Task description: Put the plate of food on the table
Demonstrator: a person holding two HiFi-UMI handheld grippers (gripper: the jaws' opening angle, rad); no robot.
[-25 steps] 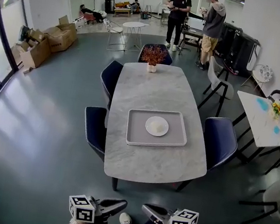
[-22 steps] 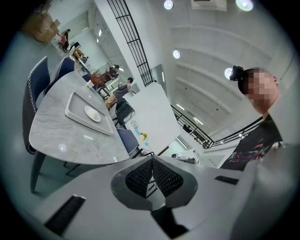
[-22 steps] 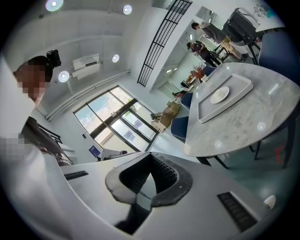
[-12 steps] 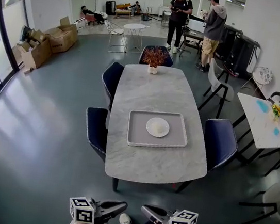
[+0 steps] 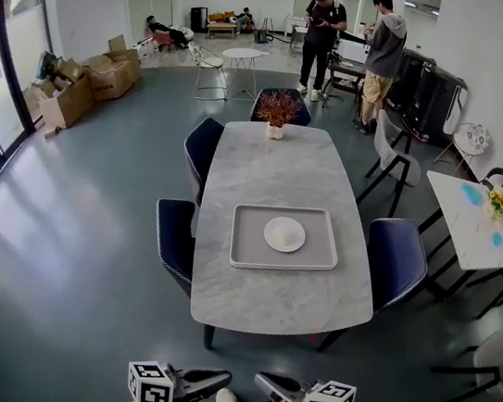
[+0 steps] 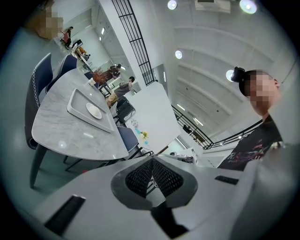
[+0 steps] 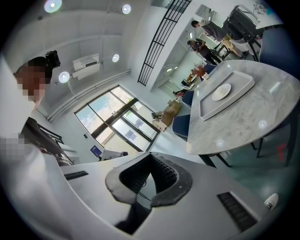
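The plate (image 5: 284, 234) lies in the grey tray (image 5: 249, 247) mid-desk (image 5: 285, 163), which fits a plate delivered on its tray or one due for the bare stone. The left gripper (image 5: 223, 378) and right gripper (image 5: 260, 380) hang well short of the desk's near end, jaws together and empty. The polished marble looks slick, so any handling wants level, slow work; blue chairs (image 5: 398, 255) flank the desk, and people (image 5: 319, 28) stand beyond its far end
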